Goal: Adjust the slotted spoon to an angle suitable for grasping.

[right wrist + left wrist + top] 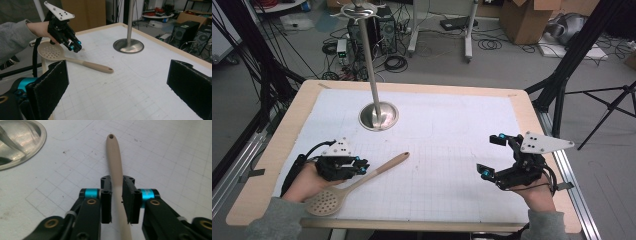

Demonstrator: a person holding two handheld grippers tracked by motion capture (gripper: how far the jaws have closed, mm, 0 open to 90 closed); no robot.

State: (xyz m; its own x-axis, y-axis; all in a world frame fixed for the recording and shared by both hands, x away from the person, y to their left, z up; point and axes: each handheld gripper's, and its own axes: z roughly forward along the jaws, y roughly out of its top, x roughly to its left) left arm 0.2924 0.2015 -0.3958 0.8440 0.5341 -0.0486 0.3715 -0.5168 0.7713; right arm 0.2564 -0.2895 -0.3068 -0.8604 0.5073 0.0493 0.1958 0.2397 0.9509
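My left gripper [116, 202] sits loose around spoon [115, 165], not pinching; right gripper [117, 85] spread, idle. Next: lift clear of the handle.

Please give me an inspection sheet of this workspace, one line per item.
Surface: white gridded mat on a wooden table.
Job's things: beige slotted spoon lying flat, handle between the left jaws.
Clutter: metal stand with a round base.
Grippers: left gripper astride the handle, a slight gap at each pad; right gripper open, holding nothing.
Cables: black cable trailing from the left gripper.
Surroundings: cardboard boxes, computer tower and loose wires on the floor.
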